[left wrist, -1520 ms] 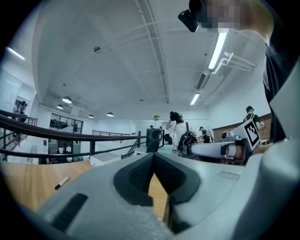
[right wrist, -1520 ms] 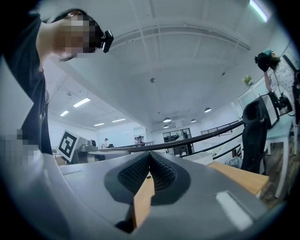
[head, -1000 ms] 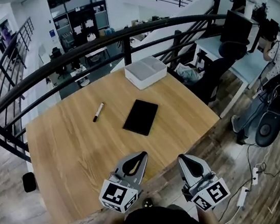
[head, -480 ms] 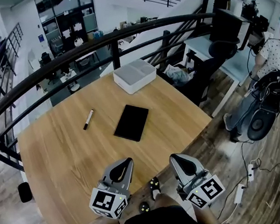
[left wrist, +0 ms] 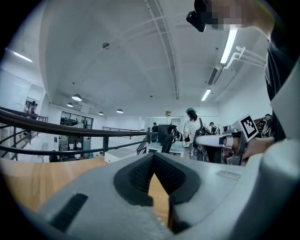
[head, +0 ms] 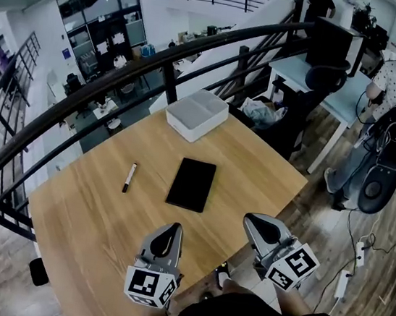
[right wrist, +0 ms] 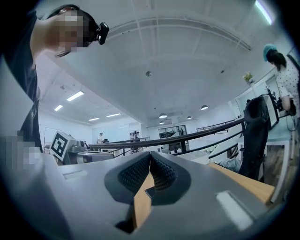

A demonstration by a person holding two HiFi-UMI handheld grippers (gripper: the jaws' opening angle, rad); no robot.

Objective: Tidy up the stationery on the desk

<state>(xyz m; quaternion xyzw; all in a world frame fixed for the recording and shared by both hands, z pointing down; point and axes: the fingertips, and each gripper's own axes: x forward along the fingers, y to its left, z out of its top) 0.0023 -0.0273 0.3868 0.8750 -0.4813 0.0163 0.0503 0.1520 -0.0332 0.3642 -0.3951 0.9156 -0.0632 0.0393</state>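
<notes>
Lying on desk: marker pen, just left of black notebook; white box beyond it. Pen likely light, rigid, rolls; grip mid-barrel. Left tongs, right tongs: clenched empty, nearer than notebook.

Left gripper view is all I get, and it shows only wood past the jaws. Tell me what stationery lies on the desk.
Observer: The head view shows a marker pen lying on the desk, ahead of the left gripper and to its left.
Operator: Name anything else near it.
Observer: A flat black notebook lies to the right of the pen, apart from it.
Operator: Report the other gripper.
Observer: Its own view shows the right gripper with jaws together and nothing between them.
</notes>
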